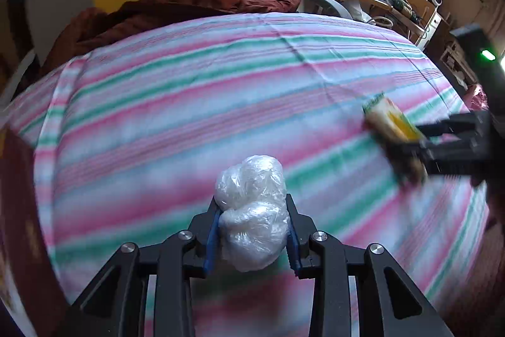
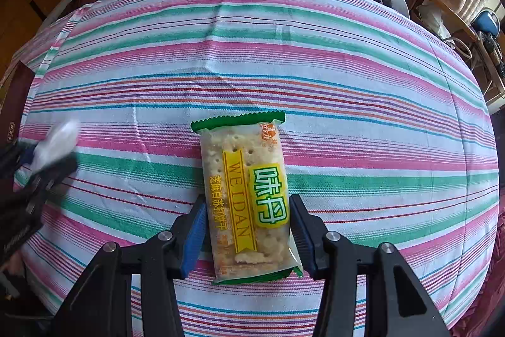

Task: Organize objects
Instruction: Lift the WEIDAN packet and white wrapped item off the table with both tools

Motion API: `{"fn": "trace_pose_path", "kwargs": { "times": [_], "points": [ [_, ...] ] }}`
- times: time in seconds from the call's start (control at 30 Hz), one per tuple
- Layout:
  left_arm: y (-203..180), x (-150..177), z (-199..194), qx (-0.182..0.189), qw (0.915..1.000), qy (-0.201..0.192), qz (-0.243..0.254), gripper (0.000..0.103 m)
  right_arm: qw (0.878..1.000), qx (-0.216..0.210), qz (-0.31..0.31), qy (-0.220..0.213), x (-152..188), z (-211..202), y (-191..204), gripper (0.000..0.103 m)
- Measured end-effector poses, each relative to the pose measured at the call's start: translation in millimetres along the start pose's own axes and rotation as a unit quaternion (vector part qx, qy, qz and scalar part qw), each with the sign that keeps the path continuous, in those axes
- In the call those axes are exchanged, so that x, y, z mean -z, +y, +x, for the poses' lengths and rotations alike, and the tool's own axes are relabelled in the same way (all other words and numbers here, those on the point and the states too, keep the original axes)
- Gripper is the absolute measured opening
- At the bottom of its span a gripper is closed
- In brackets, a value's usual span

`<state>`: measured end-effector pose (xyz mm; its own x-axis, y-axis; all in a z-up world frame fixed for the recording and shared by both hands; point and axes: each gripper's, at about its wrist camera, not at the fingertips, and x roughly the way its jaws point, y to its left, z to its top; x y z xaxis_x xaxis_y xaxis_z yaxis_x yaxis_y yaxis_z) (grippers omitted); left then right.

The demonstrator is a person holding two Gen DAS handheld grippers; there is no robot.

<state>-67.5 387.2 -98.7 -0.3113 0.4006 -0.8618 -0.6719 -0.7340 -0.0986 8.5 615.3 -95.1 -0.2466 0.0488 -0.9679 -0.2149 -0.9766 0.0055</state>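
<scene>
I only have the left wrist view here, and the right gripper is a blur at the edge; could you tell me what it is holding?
Observer: The right gripper holds a cracker packet, clear wrapper with green serrated ends, over the striped cloth.
Operator: Thank you. Can you read anything on it?
Observer: Yes, a yellow band along the packet reads WEIDAN, beside a yellow-green label with Chinese characters.
Operator: And how does my left gripper look from there?
Observer: The left gripper is blurred at the left edge, with the white plastic bundle between its fingers.
</scene>
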Motion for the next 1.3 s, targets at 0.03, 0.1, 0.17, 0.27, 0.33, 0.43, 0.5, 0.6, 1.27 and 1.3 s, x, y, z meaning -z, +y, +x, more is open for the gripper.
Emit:
{"fn": "trace_pose_path", "kwargs": {
  "times": [0.03, 0.1, 0.17, 0.27, 0.33, 0.43, 0.5, 0.6, 1.27, 1.3],
  "points": [
    [3, 12, -7, 0.000, 1.0000, -0.003, -0.001, 0.035, 1.000, 0.000, -0.001, 0.001, 0, 1, 0, 0.051],
    [5, 33, -21, -0.007, 0.9999, -0.009, 0.000, 0.035, 1.000, 0.001, -0.006, 0.005, -1, -1, 7, 0.049],
    [7, 48, -30, -0.003, 0.9999, -0.010, 0.006, 0.035, 1.000, -0.006, -0.014, 0.019, -1, -4, 17, 0.048],
    [6, 58, -36, -0.003, 0.9998, -0.016, 0.014, 0.035, 0.998, -0.033, -0.053, 0.027, 2, -11, 58, 0.048],
    [6, 58, -36, 0.001, 0.9997, -0.020, 0.012, 0.035, 0.995, -0.047, -0.081, 0.031, 5, -14, 90, 0.048],
    [12, 60, -37, 0.019, 0.9994, -0.027, -0.002, 0.035, 0.992, -0.029, -0.117, 0.035, 8, -9, 130, 0.048],
    [13, 60, -35, 0.024, 0.9993, -0.029, -0.003, 0.035, 0.994, -0.022, -0.107, 0.028, 6, -10, 137, 0.048],
    [11, 61, -34, 0.021, 0.9992, -0.034, 0.007, 0.037, 0.996, -0.037, -0.081, 0.021, 6, -9, 131, 0.049],
    [11, 69, -34, 0.017, 0.9984, -0.053, 0.013, 0.038, 0.997, -0.039, -0.073, 0.004, 0, -15, 129, 0.053],
    [11, 70, -35, 0.016, 0.9984, -0.053, 0.014, 0.038, 0.996, -0.035, -0.078, 0.002, -1, -16, 130, 0.053]
  ]
}}
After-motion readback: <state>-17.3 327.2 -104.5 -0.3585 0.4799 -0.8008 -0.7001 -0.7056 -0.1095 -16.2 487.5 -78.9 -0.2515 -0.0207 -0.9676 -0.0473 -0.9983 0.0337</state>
